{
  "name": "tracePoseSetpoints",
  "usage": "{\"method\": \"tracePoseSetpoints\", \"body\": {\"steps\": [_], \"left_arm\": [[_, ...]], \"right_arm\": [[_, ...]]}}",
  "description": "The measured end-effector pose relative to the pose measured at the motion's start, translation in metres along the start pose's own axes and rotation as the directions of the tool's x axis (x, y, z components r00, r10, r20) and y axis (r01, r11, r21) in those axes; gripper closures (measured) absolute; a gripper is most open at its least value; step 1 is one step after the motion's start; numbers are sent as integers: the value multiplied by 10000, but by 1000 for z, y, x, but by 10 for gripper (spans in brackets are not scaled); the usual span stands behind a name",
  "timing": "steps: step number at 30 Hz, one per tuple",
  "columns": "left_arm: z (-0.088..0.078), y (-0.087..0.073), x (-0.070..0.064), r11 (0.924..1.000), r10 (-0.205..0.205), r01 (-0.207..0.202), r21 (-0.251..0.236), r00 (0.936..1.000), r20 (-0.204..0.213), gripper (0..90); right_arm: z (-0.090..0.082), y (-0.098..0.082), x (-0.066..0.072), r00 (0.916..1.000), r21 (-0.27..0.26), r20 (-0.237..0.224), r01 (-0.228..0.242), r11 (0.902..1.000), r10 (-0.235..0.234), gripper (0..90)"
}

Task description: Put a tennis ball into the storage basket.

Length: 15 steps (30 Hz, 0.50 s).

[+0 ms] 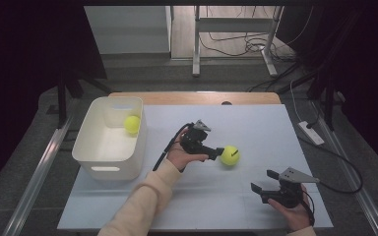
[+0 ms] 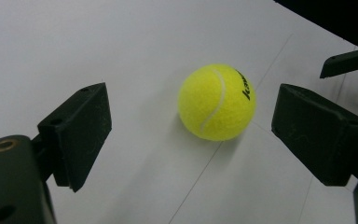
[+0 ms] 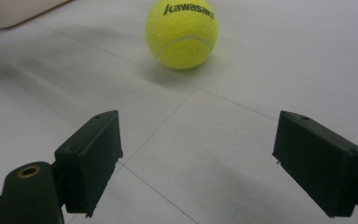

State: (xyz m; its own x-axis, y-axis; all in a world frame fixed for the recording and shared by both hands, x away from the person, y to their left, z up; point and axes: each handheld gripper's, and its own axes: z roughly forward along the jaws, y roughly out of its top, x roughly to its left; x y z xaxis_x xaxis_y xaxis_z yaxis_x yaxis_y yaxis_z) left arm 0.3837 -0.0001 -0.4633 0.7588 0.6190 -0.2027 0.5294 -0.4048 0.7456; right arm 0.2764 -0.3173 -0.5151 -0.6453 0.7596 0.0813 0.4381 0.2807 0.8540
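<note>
Reaching out over the pale table (image 1: 256, 128), the left gripper (image 1: 220, 151) has its jaws spread wide on either side of the tennis ball (image 1: 230, 155), and the left gripper view shows clear gaps on both sides, so the pads are not pressing on it. That ball sits on the table near the middle (black lettering on its side). Nearer the person, well apart from it, the right gripper (image 1: 264, 180) rests with jaws wide and nothing between them. A second tennis ball (image 1: 132, 124) lies in the white bin (image 1: 109, 167) at the left.
</note>
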Motion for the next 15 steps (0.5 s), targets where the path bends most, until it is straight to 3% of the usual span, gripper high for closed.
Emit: {"method": "tracePoseSetpoints", "body": {"steps": [15], "left_arm": [[19,-1,0,9993,89,-95,371,9998,157,126]], "right_arm": [[0,-1,-1,10000,-3,16,-31,10000,31,149]]}}
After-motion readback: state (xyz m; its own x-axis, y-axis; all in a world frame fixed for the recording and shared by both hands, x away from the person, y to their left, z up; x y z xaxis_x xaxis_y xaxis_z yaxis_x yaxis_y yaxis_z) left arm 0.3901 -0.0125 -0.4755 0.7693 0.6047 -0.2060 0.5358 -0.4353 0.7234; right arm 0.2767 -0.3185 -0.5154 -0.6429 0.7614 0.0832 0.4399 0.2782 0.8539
